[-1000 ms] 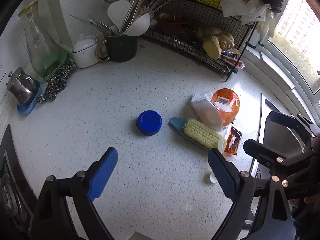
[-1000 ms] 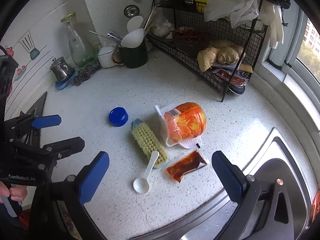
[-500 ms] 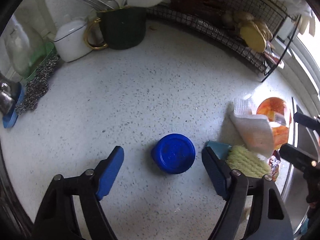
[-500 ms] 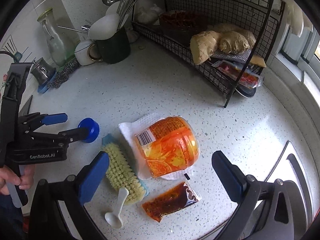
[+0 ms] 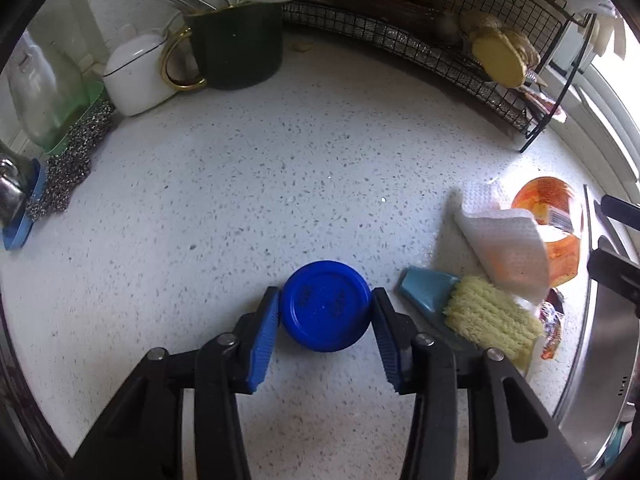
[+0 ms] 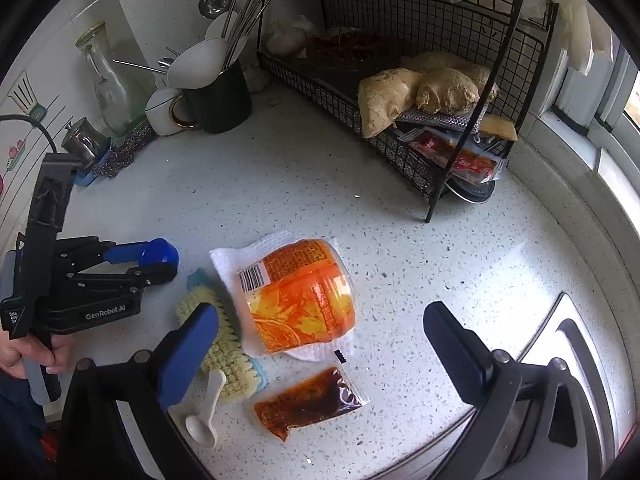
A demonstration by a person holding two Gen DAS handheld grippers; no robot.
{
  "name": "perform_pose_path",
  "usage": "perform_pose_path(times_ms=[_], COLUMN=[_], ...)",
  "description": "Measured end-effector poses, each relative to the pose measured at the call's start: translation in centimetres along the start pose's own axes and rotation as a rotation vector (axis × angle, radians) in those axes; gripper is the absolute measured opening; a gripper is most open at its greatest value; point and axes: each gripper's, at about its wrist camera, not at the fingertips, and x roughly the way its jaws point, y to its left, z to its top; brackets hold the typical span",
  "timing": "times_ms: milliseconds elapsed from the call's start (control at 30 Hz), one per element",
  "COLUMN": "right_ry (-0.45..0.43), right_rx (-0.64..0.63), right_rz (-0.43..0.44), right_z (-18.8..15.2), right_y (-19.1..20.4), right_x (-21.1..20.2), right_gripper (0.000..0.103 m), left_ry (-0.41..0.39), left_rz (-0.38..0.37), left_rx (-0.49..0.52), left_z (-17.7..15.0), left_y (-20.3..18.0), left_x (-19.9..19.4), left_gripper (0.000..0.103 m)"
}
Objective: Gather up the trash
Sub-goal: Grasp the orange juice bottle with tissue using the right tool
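Left wrist view shows my left gripper [image 5: 326,312] with its ribbed blue pads [image 5: 264,340] just closed in against the rim of the round blue plastic lid [image 5: 325,311], which lies flat on the speckled white countertop [image 5: 240,184] at six o'clock. At three o'clock lie a bristly yellow scrub brush [image 5: 490,320] and a crumpled paper towel [image 5: 504,246] over the glossy orange cup [image 5: 556,220]. In the right wrist view my right gripper [image 6: 324,340] hangs with jaws wide, gripping nothing, above that cup; a flat dark sauce packet [image 6: 308,404] and white plastic spoon [image 6: 206,412] lie at six o'clock.
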Motion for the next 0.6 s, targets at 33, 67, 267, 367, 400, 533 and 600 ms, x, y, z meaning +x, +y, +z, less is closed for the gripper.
perform_pose_path(times_ms=[33, 67, 267, 367, 400, 533, 600], right_ry=[0.002, 0.005, 0.041, 0.036, 0.025, 0.032, 0.040], right_rx=[-0.011, -0.020, -0.048, -0.072, -0.090, -0.134, -0.137], right_rz=[-0.009, -0.016, 0.026, 0.043, 0.046, 0.075, 0.082], right_z=[-0.1, -0.1, 0.2, 0.5, 0.6, 1.3, 1.6], right_y=[-0.2, -0.3, -0.1, 0.4, 0.7, 1.6, 1.7], right_x=[0.1, 0.2, 2.4, 3.0, 3.0, 3.8, 4.2], right_gripper=[0.103, 0.103, 0.103, 0.102, 0.102, 0.094, 0.084], left_ry=[-0.001, 0.001, -0.009, -0.022, -0.028, -0.047, -0.051], left_rz=[-0.002, -0.002, -0.020, -0.015, -0.016, -0.026, -0.027], left_rx=[-0.004, -0.006, -0.020, -0.029, -0.030, -0.021, -0.018], left_z=[-0.3, -0.5, -2.2, -2.7, -2.9, -3.5, -3.5], left_y=[0.0, 0.0, -0.5, -0.8, -1.0, -1.5, -1.9], left_x=[-0.3, -0.5, -3.1, -4.6, -5.1, -6.8, -7.1], left_gripper=[0.043, 0.043, 0.043, 0.043, 0.043, 0.043, 0.043])
